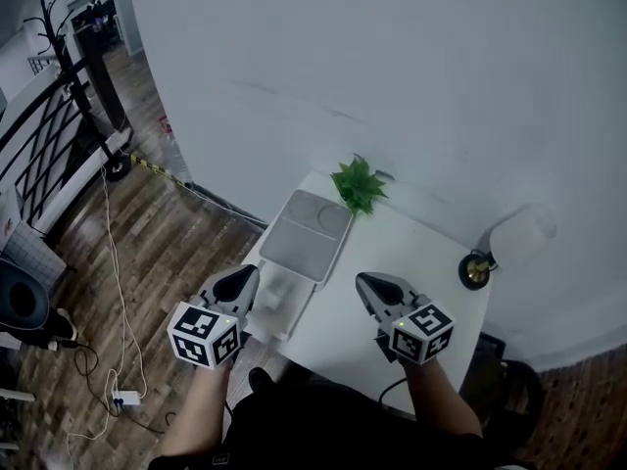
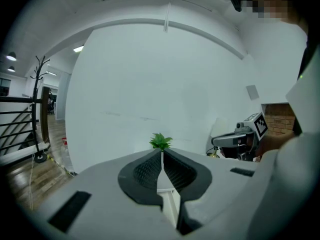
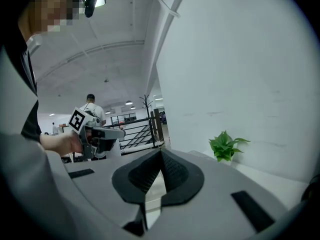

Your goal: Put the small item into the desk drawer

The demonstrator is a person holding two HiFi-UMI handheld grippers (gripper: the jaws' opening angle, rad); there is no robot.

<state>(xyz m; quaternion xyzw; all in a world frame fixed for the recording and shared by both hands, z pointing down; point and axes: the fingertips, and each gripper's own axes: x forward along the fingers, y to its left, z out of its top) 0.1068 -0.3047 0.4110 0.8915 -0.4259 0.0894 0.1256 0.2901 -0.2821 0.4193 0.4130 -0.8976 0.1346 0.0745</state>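
Here, a white desk (image 1: pixel 421 253) meets a white wall (image 1: pixel 392 67).

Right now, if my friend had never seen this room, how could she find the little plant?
Start at the big white wall and look down to the white desk pushed against it. At the desk's far edge, next to the far corner of the grey-topped box, sits the plant. It is the only green, leafy thing; everything near it is white or grey.
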